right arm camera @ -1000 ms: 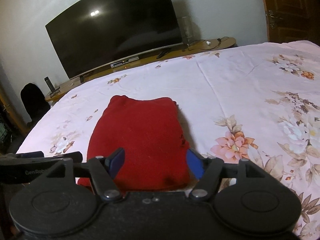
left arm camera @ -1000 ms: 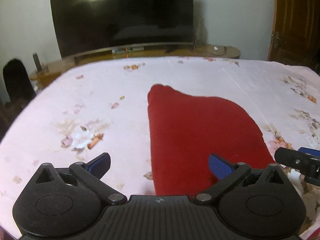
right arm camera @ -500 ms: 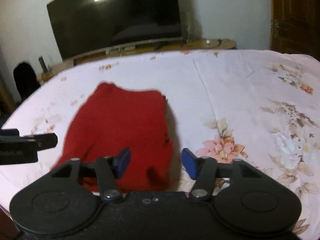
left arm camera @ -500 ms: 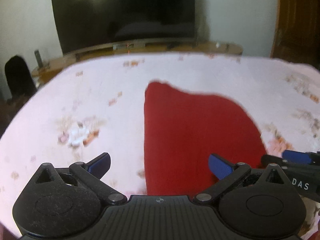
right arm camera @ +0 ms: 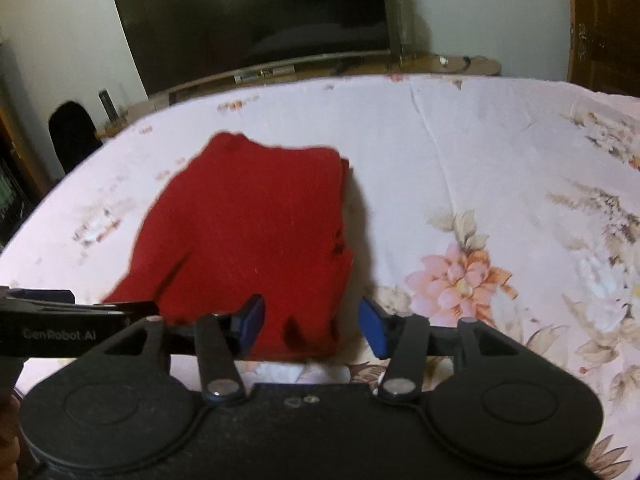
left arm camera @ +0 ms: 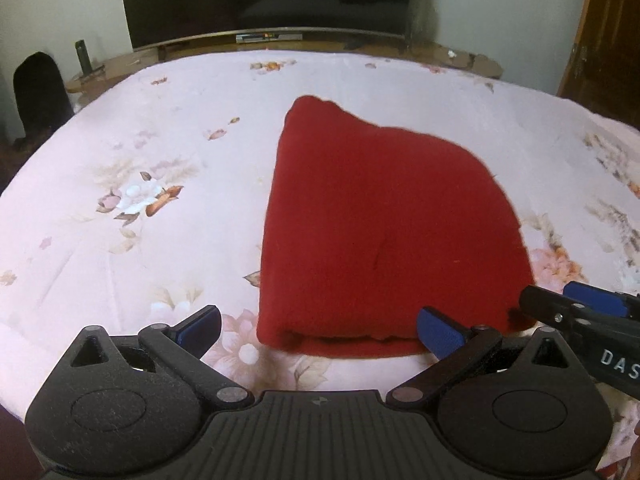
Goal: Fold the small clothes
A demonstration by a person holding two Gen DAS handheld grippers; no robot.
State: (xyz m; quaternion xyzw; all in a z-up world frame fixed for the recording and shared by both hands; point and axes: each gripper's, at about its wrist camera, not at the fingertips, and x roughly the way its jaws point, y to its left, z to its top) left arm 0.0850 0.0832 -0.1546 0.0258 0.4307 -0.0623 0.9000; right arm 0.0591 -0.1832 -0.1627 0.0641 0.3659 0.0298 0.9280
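Observation:
A folded red garment [left arm camera: 384,232] lies flat on the pink floral bedsheet [left arm camera: 140,168]. It also shows in the right wrist view [right arm camera: 248,232]. My left gripper [left arm camera: 320,330] is open and empty, just short of the garment's near edge at its left corner. My right gripper [right arm camera: 312,324] is open and empty at the garment's near right corner. The right gripper's fingers [left arm camera: 592,304] show at the right edge of the left wrist view. The left gripper's fingers [right arm camera: 60,312] show at the left edge of the right wrist view.
A large dark TV [right arm camera: 248,20] stands on a low wooden stand [left arm camera: 280,40] beyond the bed's far edge. A wooden door [right arm camera: 604,20] is at the far right. A dark chair back [left arm camera: 36,92] is at the far left.
Both grippers have drawn back toward me, so the garment's near edge now shows in front of them. The right gripper has swung left over the garment's right corner. The garment lies unmoved.

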